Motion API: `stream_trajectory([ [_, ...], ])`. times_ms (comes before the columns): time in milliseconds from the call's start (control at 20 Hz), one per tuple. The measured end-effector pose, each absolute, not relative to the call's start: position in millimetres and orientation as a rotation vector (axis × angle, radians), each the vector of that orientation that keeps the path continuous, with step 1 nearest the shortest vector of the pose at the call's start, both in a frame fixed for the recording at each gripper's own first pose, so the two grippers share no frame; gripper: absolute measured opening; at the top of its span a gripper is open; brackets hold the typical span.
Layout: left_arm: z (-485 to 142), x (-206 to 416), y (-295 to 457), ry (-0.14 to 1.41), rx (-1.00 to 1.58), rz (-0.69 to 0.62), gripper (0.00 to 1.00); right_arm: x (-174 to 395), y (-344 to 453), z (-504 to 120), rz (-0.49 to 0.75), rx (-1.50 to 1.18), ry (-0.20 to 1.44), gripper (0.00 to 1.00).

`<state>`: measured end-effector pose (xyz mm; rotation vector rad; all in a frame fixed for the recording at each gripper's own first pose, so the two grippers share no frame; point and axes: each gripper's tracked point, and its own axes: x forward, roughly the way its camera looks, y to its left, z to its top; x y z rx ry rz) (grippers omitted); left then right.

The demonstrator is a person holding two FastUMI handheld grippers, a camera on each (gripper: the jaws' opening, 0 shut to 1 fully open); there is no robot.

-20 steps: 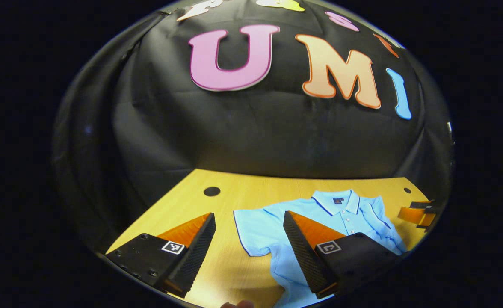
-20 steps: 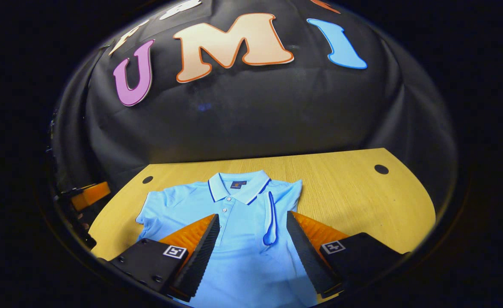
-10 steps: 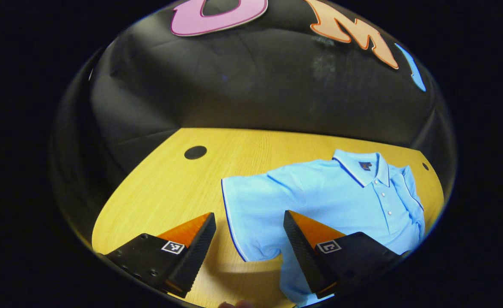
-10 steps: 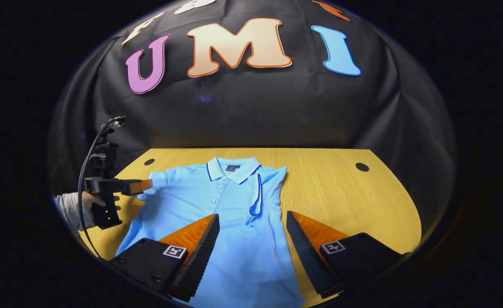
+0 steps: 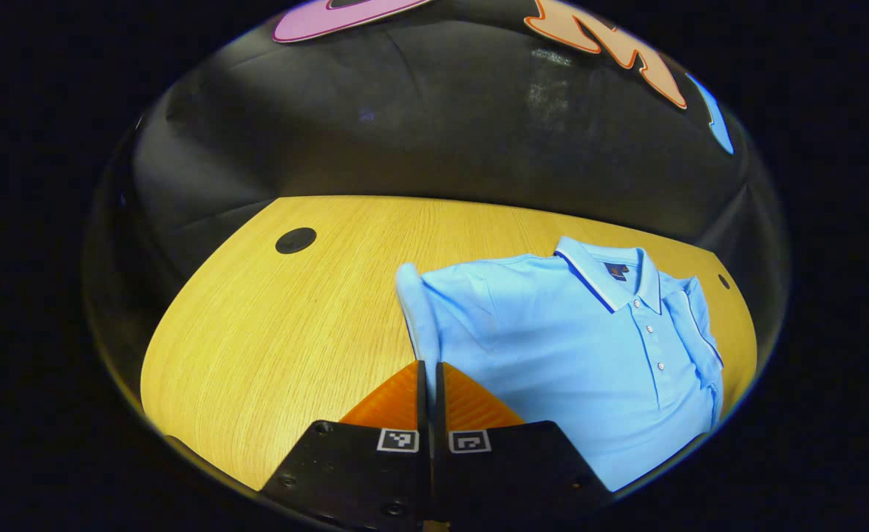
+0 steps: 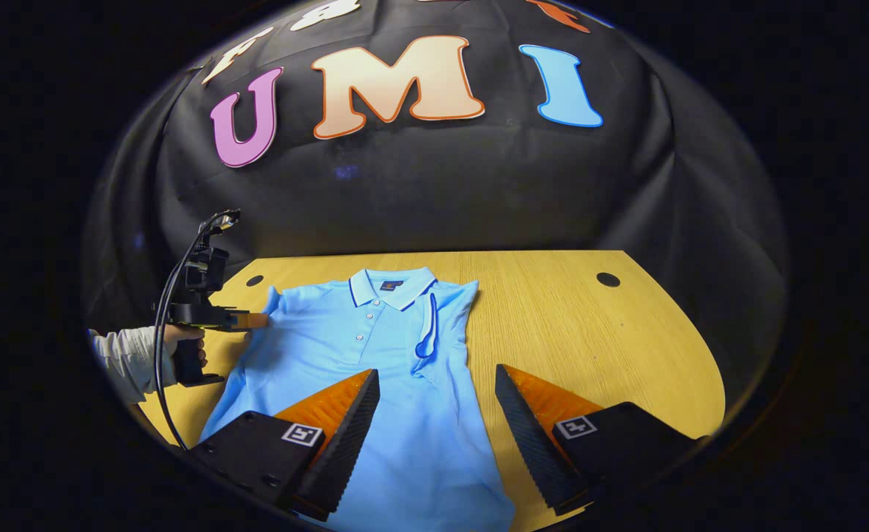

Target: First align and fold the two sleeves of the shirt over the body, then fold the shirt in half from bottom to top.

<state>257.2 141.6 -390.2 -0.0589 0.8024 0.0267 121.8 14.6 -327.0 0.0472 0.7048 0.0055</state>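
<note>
Here, left gripper view: the left gripper (image 5: 428,369) has its jaws closed together on the edge of the left sleeve (image 5: 414,310) of the light-blue polo shirt (image 5: 553,340). The sleeve stands up as a narrow ridge just ahead of the fingertips, lifted off the table (image 5: 272,332). Shirt lies front-up, collar (image 5: 612,277) w/ dark trim toward the table's far edge, button placket below it. The other sleeve is already folded over the body at the shirt's far side. Table is light wood grain, rounded corners, w/ a dark round hole (image 5: 295,240) near the far left corner. Black cloth wall behind.

Right gripper view: the right gripper (image 6: 436,414) has its jaws wide apart, nothing between them, poised over the shirt's lower body near the table's near edge; one finger over fabric, the other over bare wood. Shirt sits left of table centre, collar toward the far edge. The folded right sleeve (image 6: 428,329) lies on the chest, dark-trimmed cuff showing. At the table's left edge a hand (image 6: 176,343) w/ a pale sleeve holds the left gripper, tips at the shirt's left sleeve. A black cable (image 6: 165,355) loops down from it. Two holes sit near the far corners.
</note>
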Motion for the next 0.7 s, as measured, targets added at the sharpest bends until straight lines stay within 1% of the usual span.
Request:
stream_trajectory([
  [100,-385,256,134,0.815,-0.038,0.014,0.0,116,10,-329,-0.007,0.06,0.71,0.98],
  [200,-370,263,117,0.773,-0.056,-0.014,0.0,112,0,-326,-0.026,0.058,0.703,0.98],
  [250,-363,267,109,0.757,-0.052,-0.032,0.0,111,-1,-326,-0.033,0.063,0.698,0.94],
  [300,-355,268,99,0.745,-0.044,-0.055,0.0,110,-3,-324,-0.037,0.07,0.696,0.94],
  [350,-349,268,88,0.741,-0.036,-0.081,0.0,108,-5,-323,-0.042,0.075,0.694,0.98],
  [550,-333,270,41,0.725,-0.055,-0.156,0.0,104,-7,-319,-0.048,0.083,0.685,0.98],
  [700,-339,268,10,0.749,-0.06,-0.193,0.0,102,-7,-319,-0.052,0.08,0.687,0.98],
])
